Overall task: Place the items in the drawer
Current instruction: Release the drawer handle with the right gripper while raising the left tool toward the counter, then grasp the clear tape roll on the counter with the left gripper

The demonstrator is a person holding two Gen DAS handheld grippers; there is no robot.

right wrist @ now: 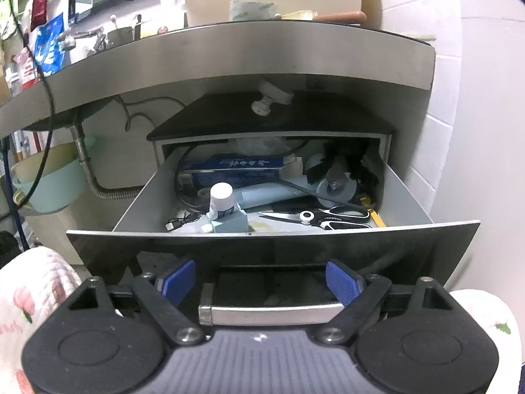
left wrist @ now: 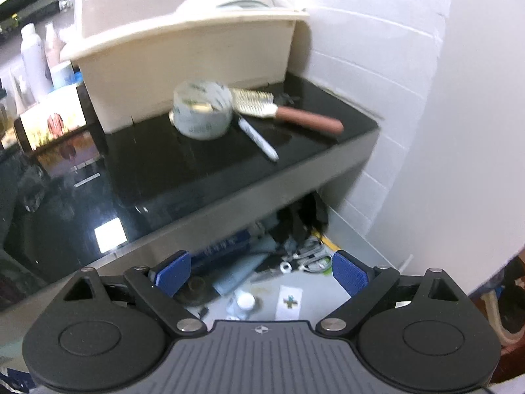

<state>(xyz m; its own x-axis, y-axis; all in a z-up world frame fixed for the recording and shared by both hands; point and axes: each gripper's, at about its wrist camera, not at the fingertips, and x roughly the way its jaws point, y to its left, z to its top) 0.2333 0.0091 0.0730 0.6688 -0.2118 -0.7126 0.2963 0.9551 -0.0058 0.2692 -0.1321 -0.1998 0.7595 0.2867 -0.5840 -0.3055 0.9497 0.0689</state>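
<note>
On the black countertop (left wrist: 183, 170) lie a roll of tape (left wrist: 202, 111), a hairbrush with a brown handle (left wrist: 288, 111) and a pen (left wrist: 259, 139). My left gripper (left wrist: 261, 274) is open and empty, above the open drawer (left wrist: 357, 256) and below the counter edge. In the right wrist view the drawer (right wrist: 407, 207) stands pulled out, full of clutter: scissors (right wrist: 321, 218), a blue box (right wrist: 233, 169), a white-capped bottle (right wrist: 221, 198). My right gripper (right wrist: 261, 279) is open, its blue pads on either side of the drawer's metal handle (right wrist: 269, 313), not closed on it.
A beige plastic tub (left wrist: 183, 46) stands behind the tape. Bottles (left wrist: 32, 59) and a picture box (left wrist: 52, 124) sit at the counter's left. A white tiled wall (left wrist: 377, 65) bounds the right. A green basin (right wrist: 52, 180) and hoses hang under the counter at left.
</note>
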